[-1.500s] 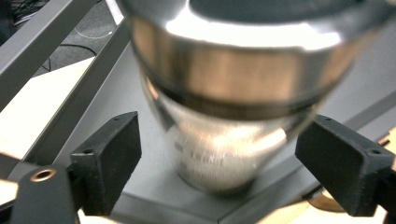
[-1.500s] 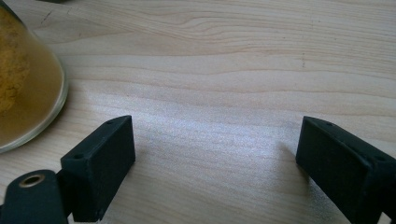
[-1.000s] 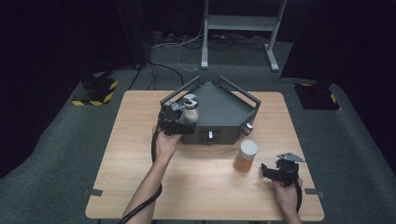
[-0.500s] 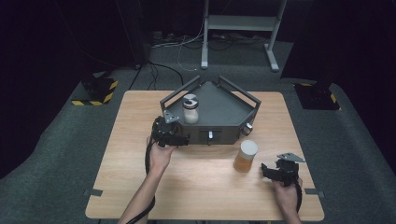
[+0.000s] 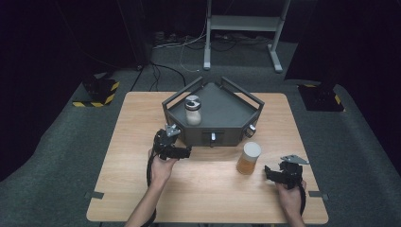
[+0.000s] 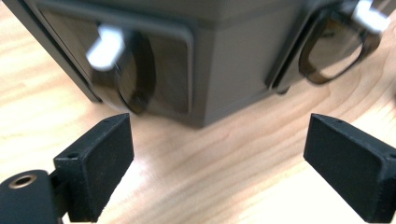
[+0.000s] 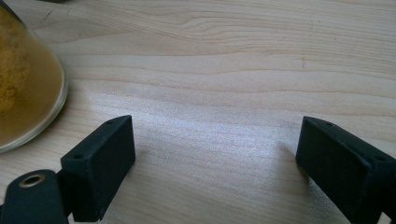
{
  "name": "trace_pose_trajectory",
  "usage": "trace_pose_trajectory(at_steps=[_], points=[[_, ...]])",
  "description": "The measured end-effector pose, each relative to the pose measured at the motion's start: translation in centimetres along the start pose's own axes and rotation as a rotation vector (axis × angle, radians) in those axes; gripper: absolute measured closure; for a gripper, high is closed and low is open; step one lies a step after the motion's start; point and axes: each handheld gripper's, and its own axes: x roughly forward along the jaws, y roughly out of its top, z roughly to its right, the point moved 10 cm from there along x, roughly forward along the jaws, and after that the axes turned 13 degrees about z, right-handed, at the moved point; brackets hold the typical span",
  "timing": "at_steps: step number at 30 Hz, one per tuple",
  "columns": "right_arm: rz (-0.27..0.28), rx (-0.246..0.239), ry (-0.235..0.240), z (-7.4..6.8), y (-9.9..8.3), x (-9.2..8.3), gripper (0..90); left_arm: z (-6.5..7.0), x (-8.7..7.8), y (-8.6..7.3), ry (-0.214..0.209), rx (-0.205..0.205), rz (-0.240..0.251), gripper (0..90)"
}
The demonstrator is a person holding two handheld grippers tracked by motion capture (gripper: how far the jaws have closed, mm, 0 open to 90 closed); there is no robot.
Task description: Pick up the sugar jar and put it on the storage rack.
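Wooden table [image 5: 142,198] scene: one white-lidded jar [image 5: 192,110] already sits on the dark tray [image 5: 222,101]. Amber jar [image 5: 248,158] waits just in front. Left hand-held gripper [image 5: 185,152] and right hand-held gripper [image 5: 268,171] both spread, empty.

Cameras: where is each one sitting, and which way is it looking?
High view: above the table's near edge, looking forward and down at the dark tray; both forearms, left claw, right claw.
Left gripper view: on the left claw, facing the tray's front wall; open jaws.
Right gripper view: on the right claw, facing the tabletop; open jaws.
Shared: the amber jar.
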Motion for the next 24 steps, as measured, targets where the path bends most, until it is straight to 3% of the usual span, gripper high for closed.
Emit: trace_pose_trajectory(at_steps=[14,24], points=[[0.000,0.000,0.000,0.0,0.0,0.0,11.3,0.7,1.4,-4.2,0.011,-0.025,-0.045,8.0],[0.000,0.000,0.000,0.0,0.0,0.0,11.4,0.8,2.2,-5.2,0.040,-0.020,-0.060,8.0]])
